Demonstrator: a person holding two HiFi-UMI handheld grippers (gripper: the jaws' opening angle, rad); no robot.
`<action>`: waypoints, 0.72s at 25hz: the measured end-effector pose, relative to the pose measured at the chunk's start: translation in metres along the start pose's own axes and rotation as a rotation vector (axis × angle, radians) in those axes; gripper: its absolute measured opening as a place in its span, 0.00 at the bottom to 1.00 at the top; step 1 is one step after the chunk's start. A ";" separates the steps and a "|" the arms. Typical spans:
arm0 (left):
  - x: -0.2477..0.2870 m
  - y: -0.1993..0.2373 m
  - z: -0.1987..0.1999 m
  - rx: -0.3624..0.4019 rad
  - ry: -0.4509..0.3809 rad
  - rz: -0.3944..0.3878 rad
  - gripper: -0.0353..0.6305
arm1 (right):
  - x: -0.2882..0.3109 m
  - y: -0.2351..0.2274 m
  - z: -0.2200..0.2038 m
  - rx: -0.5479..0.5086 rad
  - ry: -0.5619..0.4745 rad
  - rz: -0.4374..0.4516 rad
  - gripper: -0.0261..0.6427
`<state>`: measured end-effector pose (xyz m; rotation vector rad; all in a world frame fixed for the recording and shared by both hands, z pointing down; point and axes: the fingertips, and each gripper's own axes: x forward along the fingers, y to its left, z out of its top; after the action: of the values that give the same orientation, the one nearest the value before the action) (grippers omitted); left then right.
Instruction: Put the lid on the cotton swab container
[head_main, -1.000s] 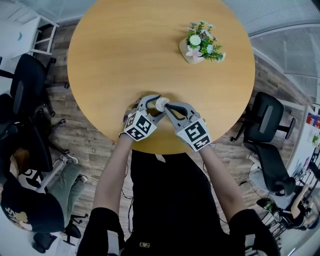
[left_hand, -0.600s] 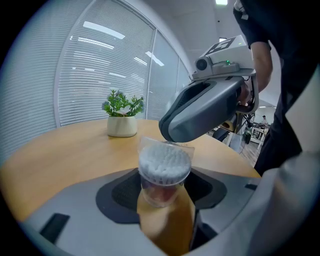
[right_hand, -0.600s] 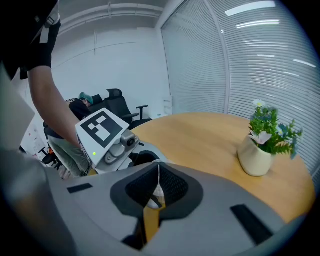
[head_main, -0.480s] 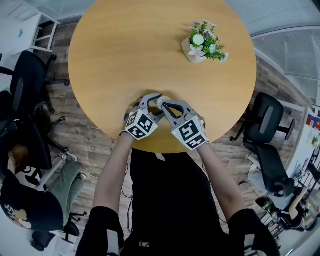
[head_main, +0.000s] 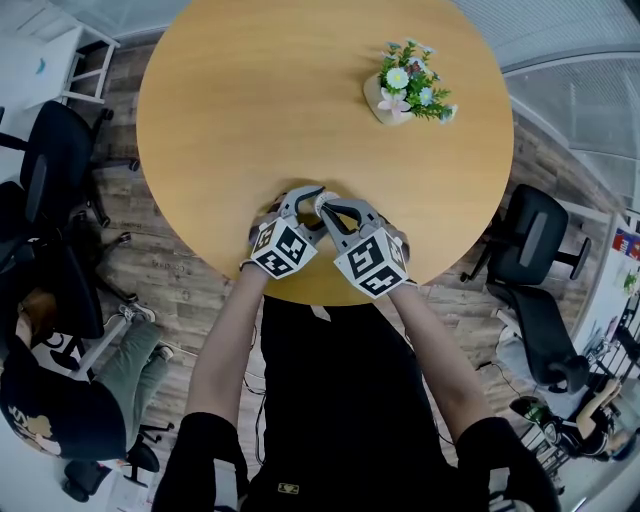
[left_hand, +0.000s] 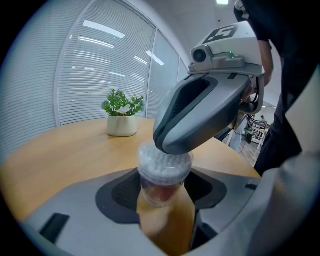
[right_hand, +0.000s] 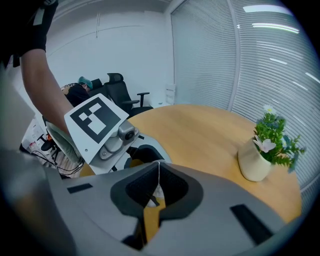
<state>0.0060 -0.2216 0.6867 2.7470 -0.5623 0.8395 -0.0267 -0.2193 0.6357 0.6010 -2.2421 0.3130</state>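
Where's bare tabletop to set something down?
Free: left half and middle of the table, between the far rim and the grippers, left of the flower pot. Crowded: the near edge, where the left gripper and right gripper meet at the cotton swab container.

Potted flowers (head_main: 405, 85) on round table (head_main: 240, 110)
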 end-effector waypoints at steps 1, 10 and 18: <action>0.000 0.000 0.000 0.000 0.000 0.000 0.46 | 0.001 0.000 0.000 -0.002 0.006 0.000 0.05; 0.001 0.000 0.000 0.004 0.001 0.002 0.46 | 0.003 -0.001 -0.002 0.026 0.025 0.003 0.05; 0.001 0.000 -0.001 0.006 0.003 0.005 0.46 | 0.004 -0.001 -0.002 0.024 0.019 -0.010 0.05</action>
<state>0.0066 -0.2221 0.6882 2.7502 -0.5680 0.8476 -0.0268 -0.2207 0.6399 0.6194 -2.2187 0.3395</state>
